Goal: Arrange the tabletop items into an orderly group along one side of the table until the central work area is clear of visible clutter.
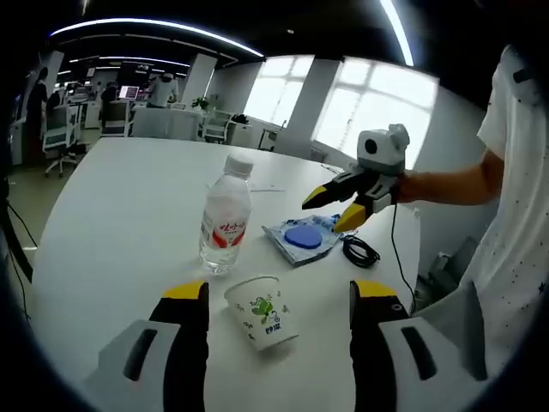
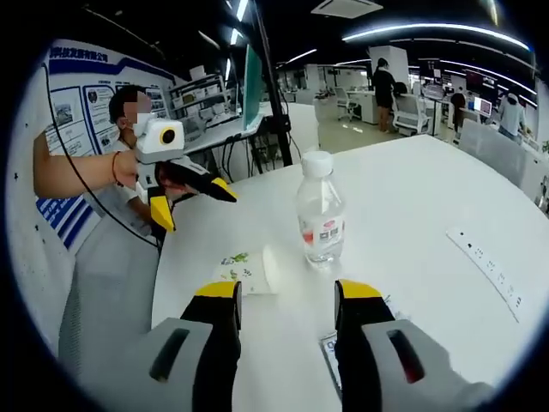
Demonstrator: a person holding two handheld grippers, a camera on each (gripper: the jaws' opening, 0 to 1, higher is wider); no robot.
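The left gripper point(image 1: 270, 300) stands wide, its jaws flanking the tipped paper cup point(image 1: 262, 311) without touching it, seemingly lined up for a grab. Just beyond the cup the water bottle point(image 1: 226, 215) stands upright, and to its right lies a blue packet point(image 1: 302, 238) beside a coiled black cable point(image 1: 360, 251). The right gripper point(image 2: 287, 300) is also wide and empty; it hovers above the packet, whose corner shows between its jaws, with the bottle ahead and the cup ahead-left. All items sit mid-table point(image 1: 111, 215), so the grouping to one side looks barely begun
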